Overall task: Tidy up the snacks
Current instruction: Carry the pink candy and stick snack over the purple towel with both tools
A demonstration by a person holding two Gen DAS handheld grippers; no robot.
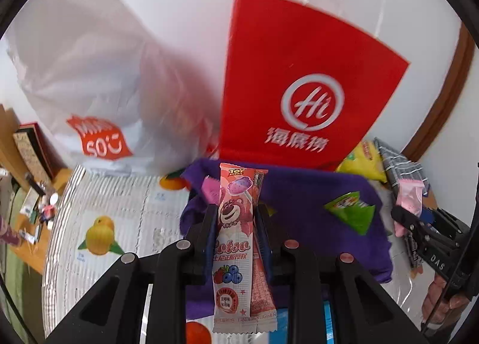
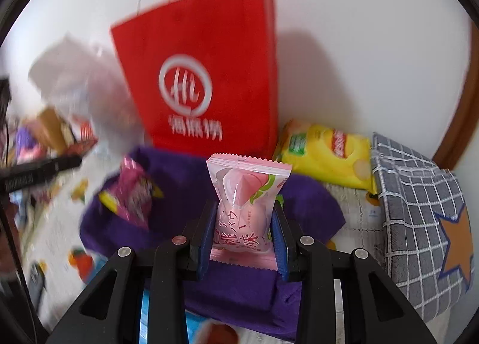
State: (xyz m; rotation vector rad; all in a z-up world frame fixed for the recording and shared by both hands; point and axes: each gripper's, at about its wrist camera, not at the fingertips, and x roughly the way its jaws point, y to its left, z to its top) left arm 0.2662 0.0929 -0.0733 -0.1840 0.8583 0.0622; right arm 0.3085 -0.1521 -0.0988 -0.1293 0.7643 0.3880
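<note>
Left hand-held gripper point(image 1: 236, 215) pinching tall pink Lotso candy stick point(image 1: 235, 251); right hand-held gripper point(image 2: 244, 215) pinching puffy pink peach sweet point(image 2: 244, 209)

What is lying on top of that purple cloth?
On the purple cloth lie a green triangular packet and a magenta snack packet. Whatever is under the held snacks and claws is hidden.

Blurred white plastic bag point(image 1: 89, 74); motion-smeared clutter point(image 2: 54, 131) at left.
</note>
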